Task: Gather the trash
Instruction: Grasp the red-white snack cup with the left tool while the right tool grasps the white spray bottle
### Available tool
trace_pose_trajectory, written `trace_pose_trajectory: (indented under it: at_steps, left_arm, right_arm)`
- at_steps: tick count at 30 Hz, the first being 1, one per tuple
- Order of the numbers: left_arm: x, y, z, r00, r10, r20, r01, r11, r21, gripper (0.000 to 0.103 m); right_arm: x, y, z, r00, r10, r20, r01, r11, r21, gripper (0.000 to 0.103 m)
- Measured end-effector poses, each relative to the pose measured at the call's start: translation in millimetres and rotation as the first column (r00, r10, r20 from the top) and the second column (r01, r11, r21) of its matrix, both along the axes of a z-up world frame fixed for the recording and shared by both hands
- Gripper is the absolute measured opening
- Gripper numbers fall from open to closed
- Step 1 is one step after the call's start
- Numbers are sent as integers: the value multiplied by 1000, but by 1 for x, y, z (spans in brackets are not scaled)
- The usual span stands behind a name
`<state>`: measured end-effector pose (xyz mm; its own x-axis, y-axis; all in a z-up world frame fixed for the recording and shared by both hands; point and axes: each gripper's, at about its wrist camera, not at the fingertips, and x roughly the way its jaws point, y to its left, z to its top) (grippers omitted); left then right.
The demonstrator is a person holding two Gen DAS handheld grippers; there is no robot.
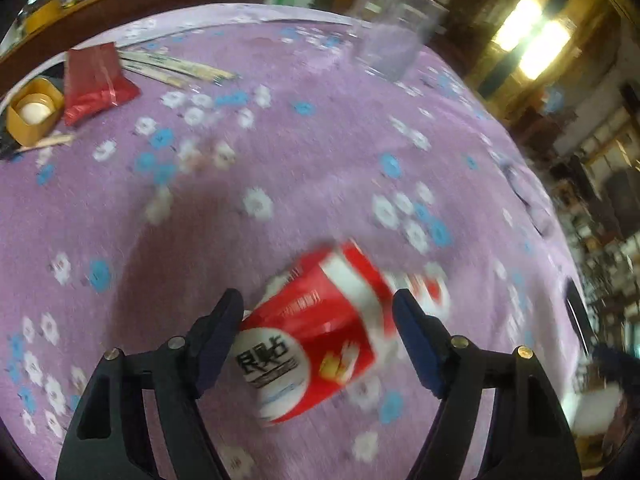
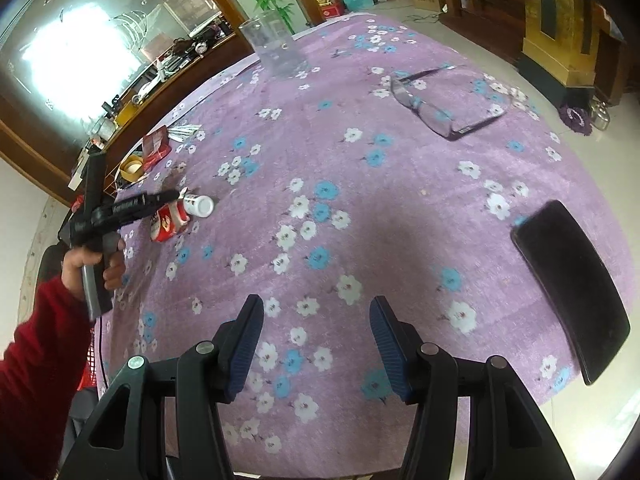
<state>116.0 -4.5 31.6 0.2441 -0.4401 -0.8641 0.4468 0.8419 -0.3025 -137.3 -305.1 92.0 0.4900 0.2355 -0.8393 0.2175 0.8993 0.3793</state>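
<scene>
Purple flowered cloth covers the counter [image 2: 360, 208], which stands in a cluttered room with a mirrored wooden cabinet behind it. Judging from what lies about, the collecting has barely started: no bin or bag for trash shows in either view, and nothing appears gathered yet. The left tool [image 1: 318, 312] is tipped down over a crumpled red and white paper packet [image 1: 320, 332] lying on the cloth, its jaws spread either side of it; the left pad seems to touch the packet's edge, but the pads do not press on it, so it is straddled, not gripped. The right tool [image 2: 316, 344] hangs released over bare cloth with nothing between its jaws. Other likely trash waits at the far edge: a creased red foil pouch [image 1: 96, 80], some pale paper chopstick sleeves [image 1: 176, 68] just beside it, and a small yellow square cup [image 1: 34, 112]. A clear plastic tumbler [image 2: 272, 44], folded dark-rimmed glasses [image 2: 436, 108] and a black phone [image 2: 572, 288] look like things to leave. A hand [image 2: 92, 264] in a red sleeve holds the left tool's grip.
</scene>
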Motion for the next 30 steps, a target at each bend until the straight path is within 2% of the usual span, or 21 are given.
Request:
trace_pose_trajectory:
  at_steps: [5, 7, 13, 15, 16, 18, 21, 26, 30]
  left_arm:
    - [-46, -6, -5, 995, -90, 32, 90, 996, 25, 75]
    - [-58, -11, -3, 994, -79, 80, 74, 996, 58, 75]
    - [-53, -20, 0, 992, 17, 123, -32, 992, 122, 75]
    - [-49, -19, -6, 994, 39, 103, -52, 990, 133, 56]
    - [-49, -16, -7, 994, 48, 94, -60, 990, 130, 56]
    - [-54, -9, -3, 992, 73, 99, -83, 991, 102, 44]
    - [-69, 2, 6, 987, 106, 124, -118, 988, 95, 33]
    - [-98, 28, 11, 977, 188, 102, -195, 979, 61, 28]
    - [-125, 46, 11, 966, 240, 95, -247, 967, 68, 28]
  right_arm:
    - [29, 21, 3, 998, 60, 5, -60, 998, -6, 59]
    - [44, 31, 3, 996, 86, 6, -86, 996, -4, 59]
    - [75, 61, 7, 988, 156, 22, -156, 988, -3, 59]
    - [81, 67, 6, 985, 171, 21, -171, 985, 0, 59]
    - [85, 71, 6, 983, 181, 21, -181, 983, 0, 59]
    - [91, 75, 5, 981, 195, 21, -195, 981, -4, 59]
    - [106, 82, 4, 974, 224, 22, -224, 974, -6, 59]
    - [146, 107, 2, 947, 321, 29, -320, 947, -35, 59]
    - [187, 140, 5, 905, 421, 64, -419, 907, -42, 60]
